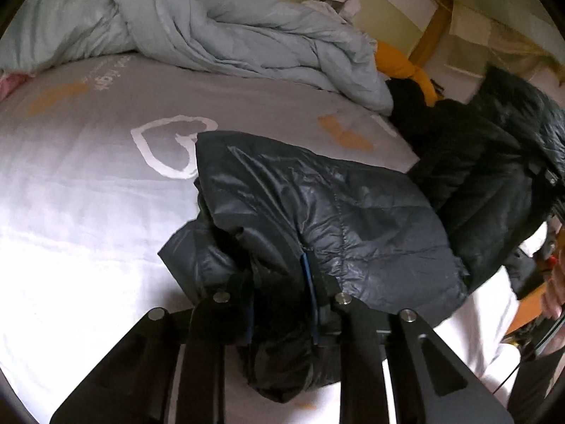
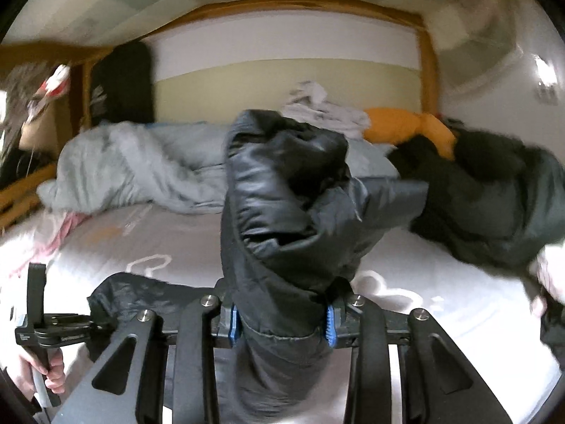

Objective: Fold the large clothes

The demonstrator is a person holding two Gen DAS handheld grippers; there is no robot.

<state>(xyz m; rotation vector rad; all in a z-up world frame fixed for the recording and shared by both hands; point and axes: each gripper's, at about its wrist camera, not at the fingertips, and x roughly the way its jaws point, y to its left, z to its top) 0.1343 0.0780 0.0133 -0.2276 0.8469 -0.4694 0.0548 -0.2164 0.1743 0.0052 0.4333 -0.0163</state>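
Note:
A black puffer jacket [image 1: 328, 205] lies on the grey-white bedsheet [image 1: 88, 183], stretching right toward a dark bunched part [image 1: 494, 162]. My left gripper [image 1: 282, 304] is shut on a bunched fold of the jacket near the bed's front edge. My right gripper [image 2: 280, 321] is shut on another thick fold of the jacket [image 2: 282, 190], which stands up in front of the camera and hides the bed's middle. The left gripper [image 2: 53, 328] also shows at the lower left of the right wrist view, held by a hand.
A crumpled pale blue duvet [image 1: 219, 31] lies along the back of the bed. An orange cushion [image 2: 409, 127] and white clothes [image 2: 317, 106] sit by the wooden bed frame [image 2: 427, 67]. A pink cloth [image 2: 67, 233] lies at the left.

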